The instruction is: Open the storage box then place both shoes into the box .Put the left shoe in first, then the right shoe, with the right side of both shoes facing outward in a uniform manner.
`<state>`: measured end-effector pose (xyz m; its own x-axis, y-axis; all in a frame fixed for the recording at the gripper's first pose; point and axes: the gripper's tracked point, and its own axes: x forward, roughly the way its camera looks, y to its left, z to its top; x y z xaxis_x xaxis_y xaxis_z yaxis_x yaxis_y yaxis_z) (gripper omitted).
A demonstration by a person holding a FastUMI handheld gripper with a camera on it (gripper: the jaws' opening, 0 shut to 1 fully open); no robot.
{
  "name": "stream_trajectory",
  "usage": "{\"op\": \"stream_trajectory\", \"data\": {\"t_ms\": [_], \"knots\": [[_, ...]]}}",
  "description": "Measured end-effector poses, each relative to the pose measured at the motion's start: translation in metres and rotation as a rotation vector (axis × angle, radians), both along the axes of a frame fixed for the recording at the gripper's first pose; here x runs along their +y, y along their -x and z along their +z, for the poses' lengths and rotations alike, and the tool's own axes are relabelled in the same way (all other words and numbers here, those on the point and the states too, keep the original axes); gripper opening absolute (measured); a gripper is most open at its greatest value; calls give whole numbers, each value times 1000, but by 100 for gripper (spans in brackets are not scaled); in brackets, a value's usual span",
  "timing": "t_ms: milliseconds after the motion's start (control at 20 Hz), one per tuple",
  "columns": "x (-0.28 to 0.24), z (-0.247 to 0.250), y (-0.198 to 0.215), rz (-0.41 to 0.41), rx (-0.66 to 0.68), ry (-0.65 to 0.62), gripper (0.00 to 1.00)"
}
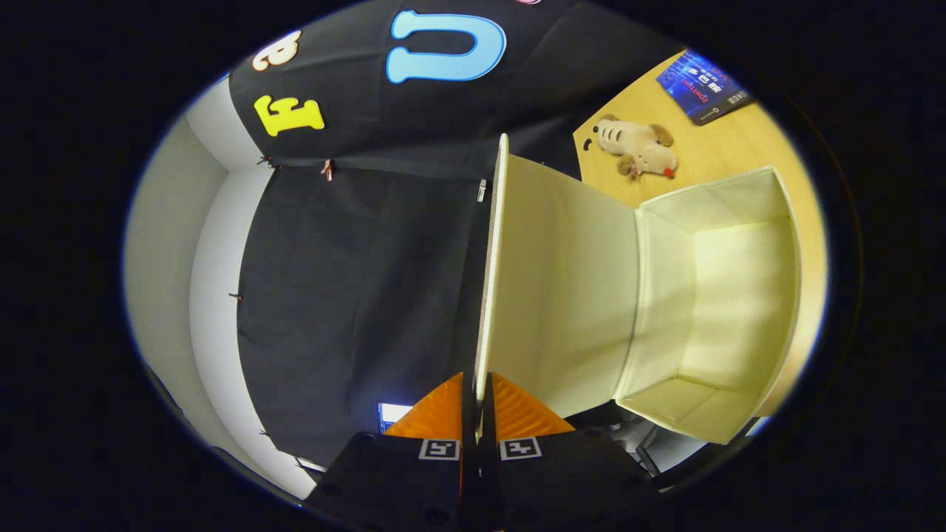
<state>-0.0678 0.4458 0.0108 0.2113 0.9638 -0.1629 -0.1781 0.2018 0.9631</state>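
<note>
While your gripper [479, 399] pinches the lid [491, 281] edge, storage box [739, 295] open on the table [709, 159], plush toy [639, 148] beyond.

Cream fabric storage box [739, 295] on the wooden table, open and empty inside, its lid [547, 295] swung up, lid edge pinched between the gripper's fingers [517, 414]

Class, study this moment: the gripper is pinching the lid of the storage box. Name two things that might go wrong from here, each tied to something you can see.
1. The gripper is shut on just the thin edge of the cream fabric lid; with so little held, it may slip free and fall shut over the open cream fabric storage box.
2. The small beige plush toy lies on the wooden table beside the box; swinging the lid further might knock it.
</note>
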Motion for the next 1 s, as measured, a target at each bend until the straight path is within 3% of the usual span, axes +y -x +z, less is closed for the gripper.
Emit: {"op": "stream_trajectory", "data": {"t_ms": [450, 550, 650, 800, 1000], "knots": [[104, -29, -6, 44, -58, 94, 5], [106, -39, -12, 29, -96, 143, 11], [96, -59, -15, 20, -132, 222, 32], [57, -83, -24, -25, -232, 365, 94], [-26, -103, -50, -207, -327, 572, 96]]}}
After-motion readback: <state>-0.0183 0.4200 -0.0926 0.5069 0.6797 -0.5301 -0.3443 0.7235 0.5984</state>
